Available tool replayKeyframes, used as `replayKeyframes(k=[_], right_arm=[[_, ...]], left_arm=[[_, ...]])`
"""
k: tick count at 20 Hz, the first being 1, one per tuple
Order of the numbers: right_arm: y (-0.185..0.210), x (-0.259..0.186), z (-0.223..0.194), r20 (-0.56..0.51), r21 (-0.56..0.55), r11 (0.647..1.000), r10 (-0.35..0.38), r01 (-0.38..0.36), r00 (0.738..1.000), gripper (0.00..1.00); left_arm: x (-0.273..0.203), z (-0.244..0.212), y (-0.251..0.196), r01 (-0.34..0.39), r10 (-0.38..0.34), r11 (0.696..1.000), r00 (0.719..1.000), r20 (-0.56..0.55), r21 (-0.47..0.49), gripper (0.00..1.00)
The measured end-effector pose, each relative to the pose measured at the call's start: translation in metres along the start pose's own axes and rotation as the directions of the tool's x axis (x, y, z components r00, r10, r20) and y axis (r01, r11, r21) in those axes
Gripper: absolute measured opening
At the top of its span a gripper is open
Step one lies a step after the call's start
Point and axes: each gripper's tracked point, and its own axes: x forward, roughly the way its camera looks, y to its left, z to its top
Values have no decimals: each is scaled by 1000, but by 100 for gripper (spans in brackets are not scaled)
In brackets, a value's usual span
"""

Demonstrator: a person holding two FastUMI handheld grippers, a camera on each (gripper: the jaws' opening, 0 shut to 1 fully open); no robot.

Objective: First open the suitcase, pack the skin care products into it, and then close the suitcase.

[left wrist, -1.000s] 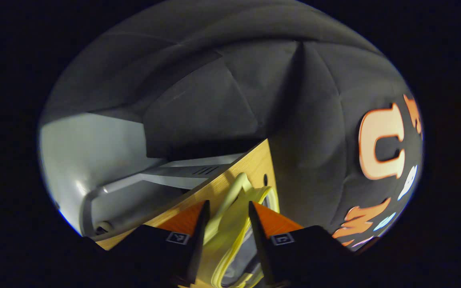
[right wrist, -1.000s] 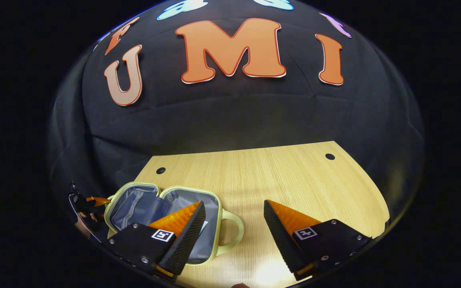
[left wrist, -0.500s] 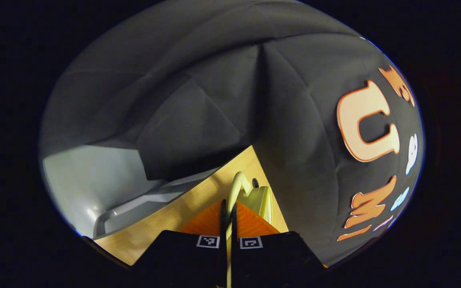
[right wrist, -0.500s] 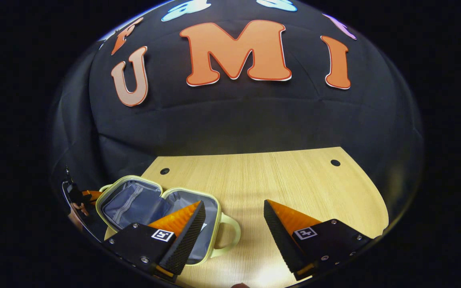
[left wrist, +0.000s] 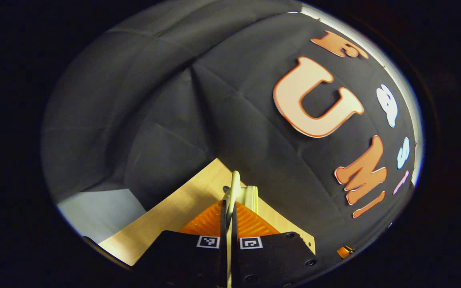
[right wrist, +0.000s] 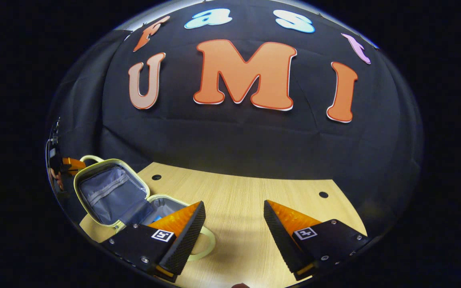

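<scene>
Left hand-held gripper (left wrist: 229,208): fingers pressed together on the pale yellow handle (left wrist: 235,185) of the suitcase lid.
Right hand-held gripper (right wrist: 234,224): fingers wide apart, holding nothing, above the desk (right wrist: 250,208).
Suitcase (right wrist: 134,208): open at the desk's left end; lid (right wrist: 108,192) raised and tilted, grey lining showing.
Skin care products: something blue (right wrist: 156,219) lies in the base, too hidden to identify.
</scene>
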Motion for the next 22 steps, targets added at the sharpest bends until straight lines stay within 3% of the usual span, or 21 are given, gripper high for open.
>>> replayKeyframes(k=[9, 19, 20, 22], right_arm=[[-25, -5, 4, 70, -52, 996, 71, -68, 995, 94], [-64, -13, -1, 85, -50, 995, 94, -90, 992, 95], [-69, -15, -2, 87, -48, 995, 90, -86, 992, 99], [-77, -20, -7, 85, -42, 996, 79, -76, 993, 95]], left_arm=[[-21, -31, -139, 79, -86, 956, 996, 13, 282, 4], [-21, -127, -253, 204, -185, 889, 979, -85, 409, 4], [-20, -137, -258, 218, -193, 886, 976, -102, 408, 4], [-21, -159, -273, 248, -209, 879, 968, -136, 408, 4]])
